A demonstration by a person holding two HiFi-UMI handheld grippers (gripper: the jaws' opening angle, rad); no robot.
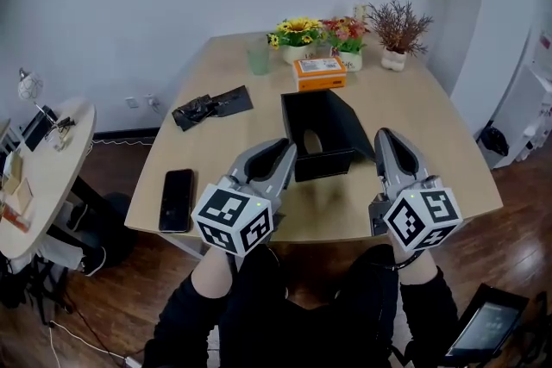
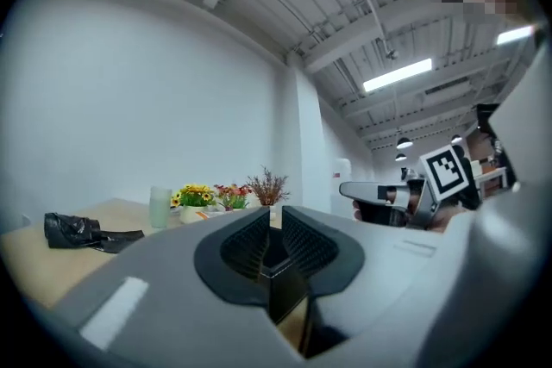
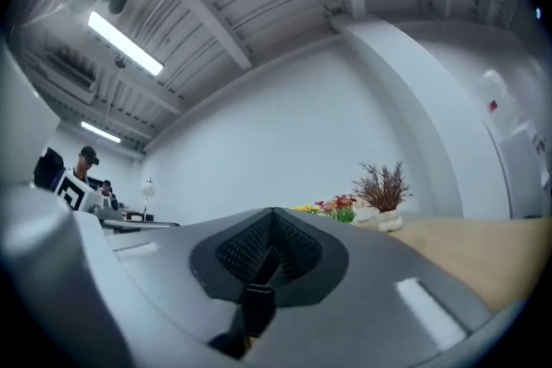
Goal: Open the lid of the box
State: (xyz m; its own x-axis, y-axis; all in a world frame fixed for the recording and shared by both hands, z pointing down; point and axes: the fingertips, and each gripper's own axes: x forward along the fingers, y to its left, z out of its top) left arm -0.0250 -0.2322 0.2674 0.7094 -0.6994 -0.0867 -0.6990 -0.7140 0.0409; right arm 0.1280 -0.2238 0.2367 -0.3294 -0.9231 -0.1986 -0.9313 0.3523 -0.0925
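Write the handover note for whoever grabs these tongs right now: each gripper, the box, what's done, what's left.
Left gripper: tongs shut on a thin black edge of the black box, at its front left corner.
Right gripper: tongs shut with a thin black strip between them, apparently the box's right-hand panel.
Box: near the front edge of the table, between both grippers.
Done: both grips taken; a black panel slants up on the box's right side.
Left: swing the lid fully open. I can't tell how far it has come.
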